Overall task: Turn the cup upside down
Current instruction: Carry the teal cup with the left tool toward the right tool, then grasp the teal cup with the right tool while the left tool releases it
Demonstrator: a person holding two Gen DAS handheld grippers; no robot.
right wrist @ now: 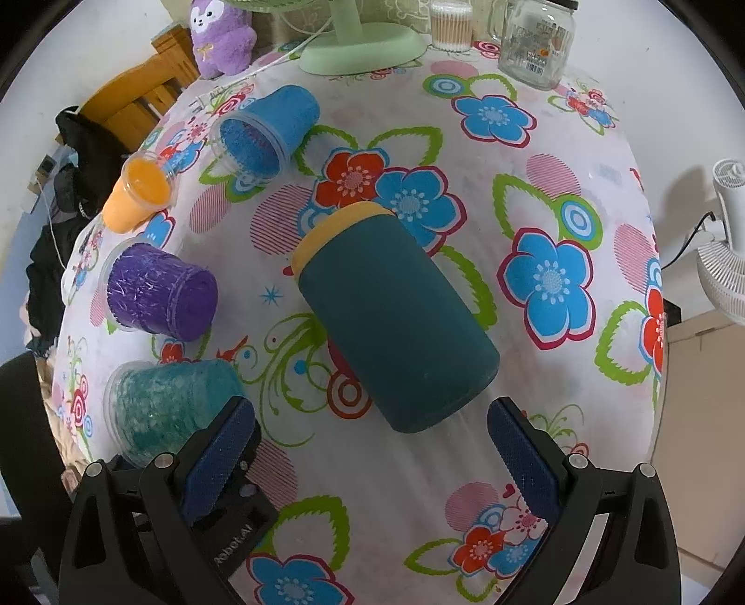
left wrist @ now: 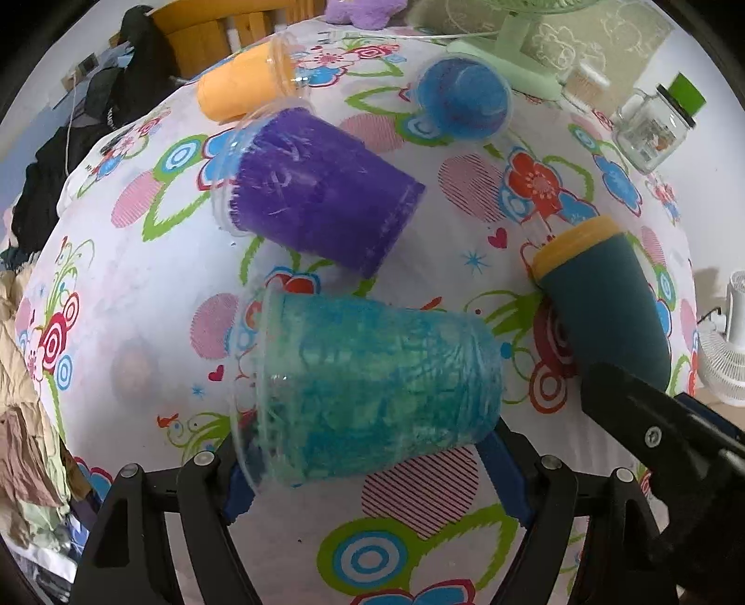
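Lying on its side across the flowered tablecloth, a teal-green cup was framed by the left gripper, whose blue fingers were set either side of the cup's wall, spread about as wide as the cup; whether the pads were actually pressing it could not be told. The grasp appeared chosen so that the cup could be turned mouth-down. The cup's clear rim was pointed to the left of that view.

The right gripper was held wide and empty just short of a dark teal tumbler with a yellow rim, also on its side, apparently lined up as a next pick.

Three more cups were seen tipped over farther back: a purple cup, an orange cup and a blue cup. A glass jar, a green fan base and a purple plush toy were left standing at the table's far edge, well apart from the work.
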